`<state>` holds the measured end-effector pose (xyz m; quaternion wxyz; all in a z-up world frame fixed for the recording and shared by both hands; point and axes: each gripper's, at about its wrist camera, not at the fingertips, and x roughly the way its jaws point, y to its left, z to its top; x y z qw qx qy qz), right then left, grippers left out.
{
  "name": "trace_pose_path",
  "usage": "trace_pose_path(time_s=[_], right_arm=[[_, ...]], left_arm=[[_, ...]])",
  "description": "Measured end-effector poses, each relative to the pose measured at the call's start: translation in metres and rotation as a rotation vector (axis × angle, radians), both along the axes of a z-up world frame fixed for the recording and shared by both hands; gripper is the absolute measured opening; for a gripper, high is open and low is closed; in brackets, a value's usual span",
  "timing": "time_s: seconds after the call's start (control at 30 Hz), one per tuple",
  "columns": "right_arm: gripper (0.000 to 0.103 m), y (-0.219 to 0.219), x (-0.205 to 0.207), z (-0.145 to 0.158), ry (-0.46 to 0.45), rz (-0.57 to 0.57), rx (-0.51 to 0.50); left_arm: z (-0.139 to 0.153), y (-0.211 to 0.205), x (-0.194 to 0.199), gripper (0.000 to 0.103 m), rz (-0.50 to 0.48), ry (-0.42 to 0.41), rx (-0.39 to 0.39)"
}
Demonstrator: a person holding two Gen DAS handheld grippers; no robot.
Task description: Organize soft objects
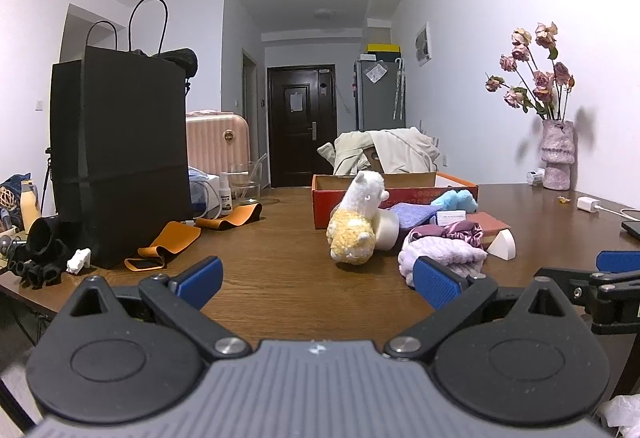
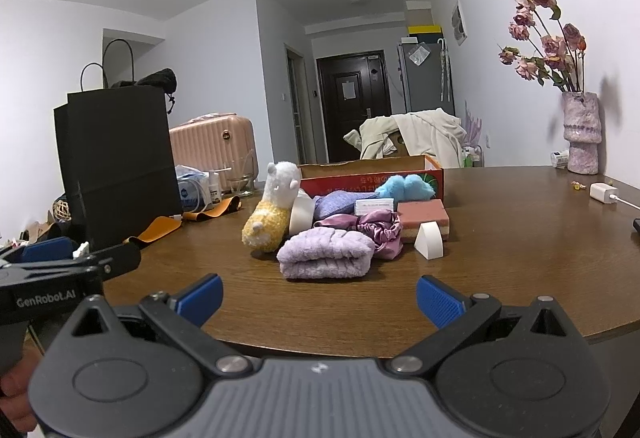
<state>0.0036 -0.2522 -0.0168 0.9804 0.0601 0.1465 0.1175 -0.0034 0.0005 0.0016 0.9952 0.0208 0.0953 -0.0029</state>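
Round brown wooden table near its front edge: left gripper and right gripper both spread wide, empty, short of the folded lilac fluffy towel.

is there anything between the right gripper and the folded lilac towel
No. In the right wrist view, only bare brown table lies between the open right gripper and the folded lilac towel; nothing is in the way.

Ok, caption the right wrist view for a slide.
Open right gripper faces folded lilac towel, plush alpaca and red box.
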Motion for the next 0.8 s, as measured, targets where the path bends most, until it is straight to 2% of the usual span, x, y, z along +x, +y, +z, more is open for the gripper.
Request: trace_pose_path(time_s=[0.8], right_arm=[[0.103,-0.0012,-0.0009,-0.0043,0.015,-0.001,0.003]], left_arm=[[-0.0027,-0.0036,0.0011,0.103,-0.01,0.007,0.021]])
